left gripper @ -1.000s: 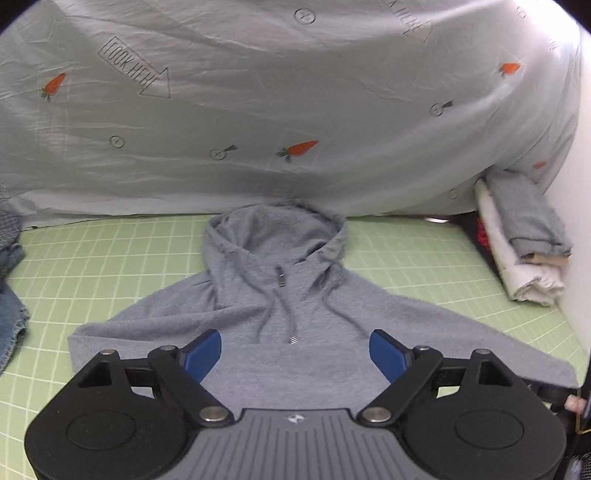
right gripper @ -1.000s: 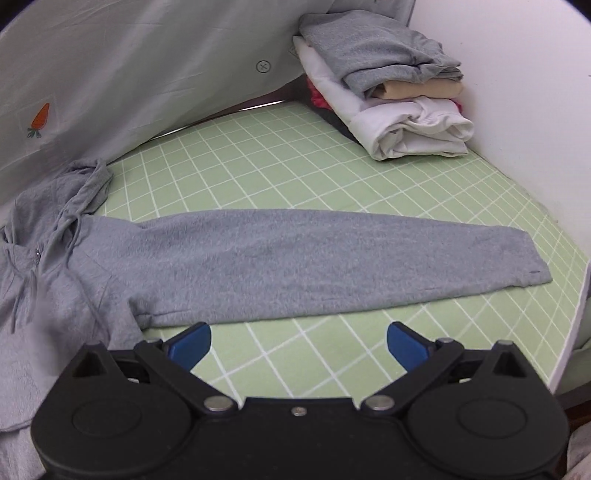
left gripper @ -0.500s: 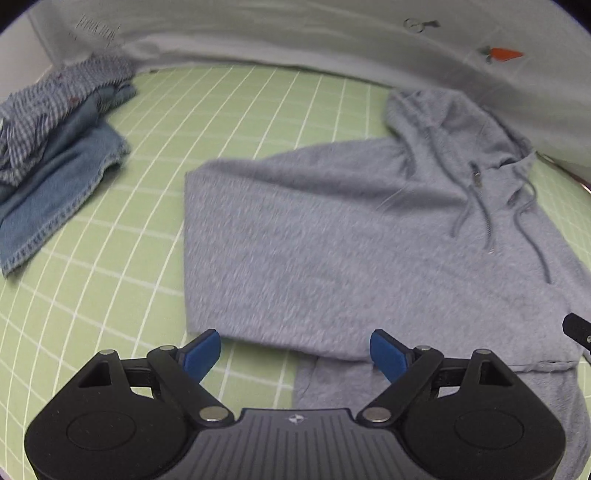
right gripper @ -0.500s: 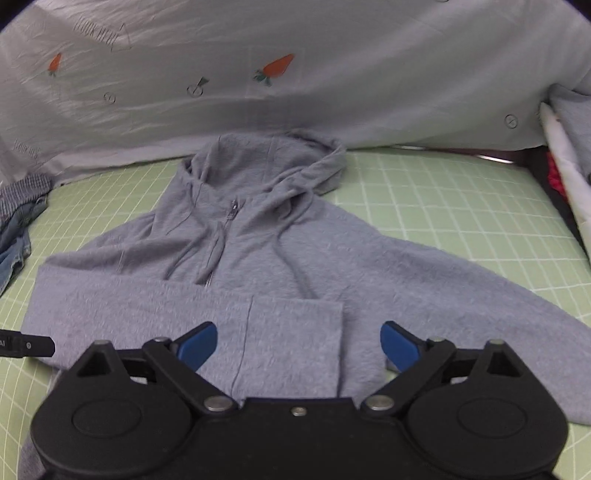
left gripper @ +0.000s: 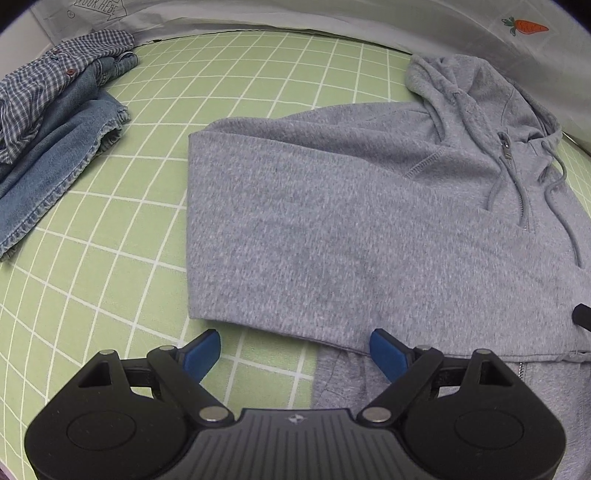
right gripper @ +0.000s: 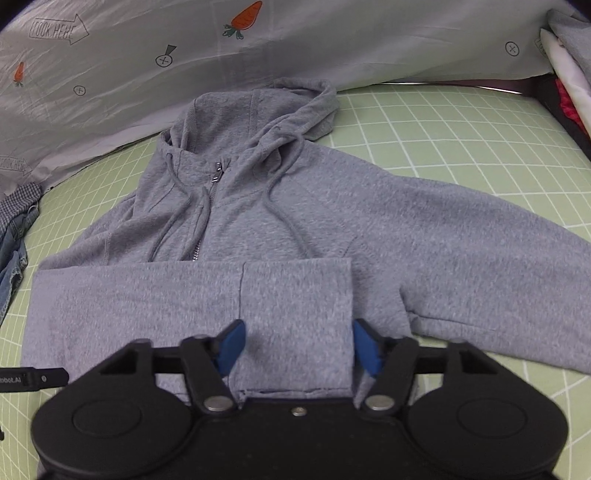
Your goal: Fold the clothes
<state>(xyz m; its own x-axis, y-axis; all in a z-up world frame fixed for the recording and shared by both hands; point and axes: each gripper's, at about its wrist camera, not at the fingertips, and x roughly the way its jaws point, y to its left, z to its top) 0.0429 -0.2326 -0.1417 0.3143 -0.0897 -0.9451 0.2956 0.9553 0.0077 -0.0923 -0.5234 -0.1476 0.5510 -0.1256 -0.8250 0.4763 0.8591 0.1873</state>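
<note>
A: What writing can you read from where your grippers sit?

B: Beyond your right gripper [right gripper: 297, 345], the grey sheet [right gripper: 369, 40] hung at the back carries an arrow outline [right gripper: 59, 29] lettered "LOOK HERE", plus orange carrots and small crossed circles. A second such arrow shows partly at that view's left edge. Far ahead of your left gripper [left gripper: 295, 352], another arrow is cut off by the frame. A black strap [right gripper: 33, 377] to the left of your right gripper bears pale letters ending in "AI"; the rest you cannot make out.

A: And the surface?

B: A green mat [left gripper: 110, 221] with a white grid. Ahead and left of your left gripper lie blue jeans [left gripper: 55, 155] with a checked shirt [left gripper: 48, 77] on top. Far right of your right gripper, stacked clothes [right gripper: 565, 55] show at the frame's edge.

A: Where's the garment?

B: The grey hoodie [right gripper: 258, 206] lies flat, hood away from you. One sleeve is folded across the chest; its cuff [right gripper: 295, 321] sits between your right gripper's blue pads [right gripper: 231, 345], which are closing around it without pressing yet. Your left gripper stands wide, holding nothing, its pads just short of the folded sleeve's near edge.
</note>
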